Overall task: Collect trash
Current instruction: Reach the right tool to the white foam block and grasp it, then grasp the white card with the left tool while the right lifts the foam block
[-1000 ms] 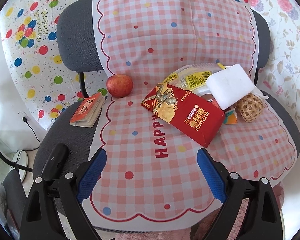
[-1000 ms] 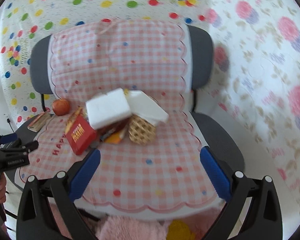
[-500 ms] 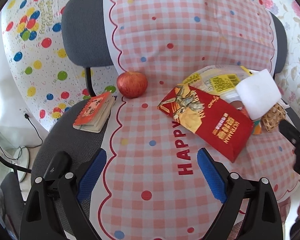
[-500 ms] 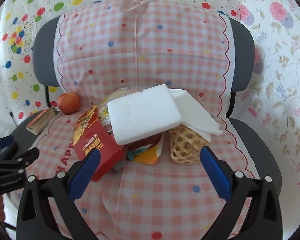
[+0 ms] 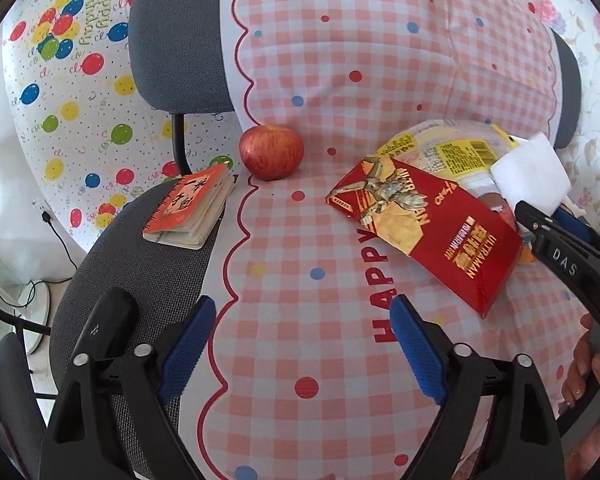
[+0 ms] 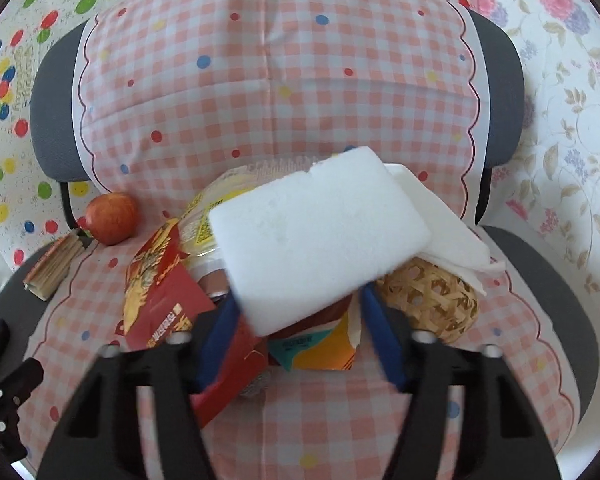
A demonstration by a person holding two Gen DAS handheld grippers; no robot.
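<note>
Trash lies heaped on a chair seat draped in a pink checked cloth (image 5: 340, 92), and the red Ultraman box (image 5: 432, 232) serves as the landmark. Behind that box, toward the chair back, sits a clear yellow-labelled wrapper (image 5: 448, 148). To the box's right, a white foam block (image 6: 316, 236) rests tilted on top of the pile, with a white folded paper (image 6: 448, 228) just behind it, a woven bamboo ball (image 6: 428, 300) under that paper's edge, and an orange-and-teal torn packet (image 6: 320, 350) below the block. Left of the box, well apart, stand a red apple (image 5: 271, 153) and, farther left on bare grey seat, a small red spiral notebook (image 5: 190, 210).

Right gripper (image 6: 300, 324) has its 2 blue pads either side of the foam block's near edge; whether they press it I cannot tell. Left gripper (image 5: 300, 352) hangs with fingers wide apart over the cloth, nearer the camera than the box, holding nothing.
</note>
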